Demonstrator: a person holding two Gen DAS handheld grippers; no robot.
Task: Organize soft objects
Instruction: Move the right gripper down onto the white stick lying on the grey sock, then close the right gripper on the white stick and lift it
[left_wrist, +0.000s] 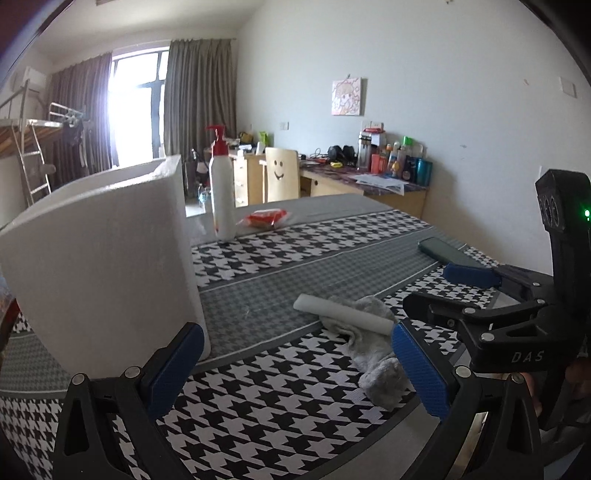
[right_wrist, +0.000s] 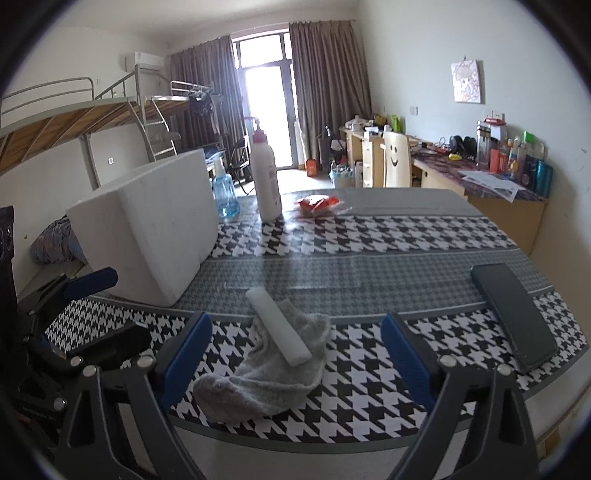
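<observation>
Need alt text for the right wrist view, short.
Open right gripper hovers over a white foam stick lying on a grey towel on a houndstooth table. White foam box back left, dark phone right, left gripper at left edge.

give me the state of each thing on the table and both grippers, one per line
left gripper: open, empty
right gripper: open, empty, facing the cloth
grey cloth: crumpled, flat on the table
white foam roll: lying on the cloth
foam box: open top, upright
pump bottle: upright, cap on
blue spray bottle: upright behind the box
red packet: lying flat
phone: lying flat, screen dark
</observation>
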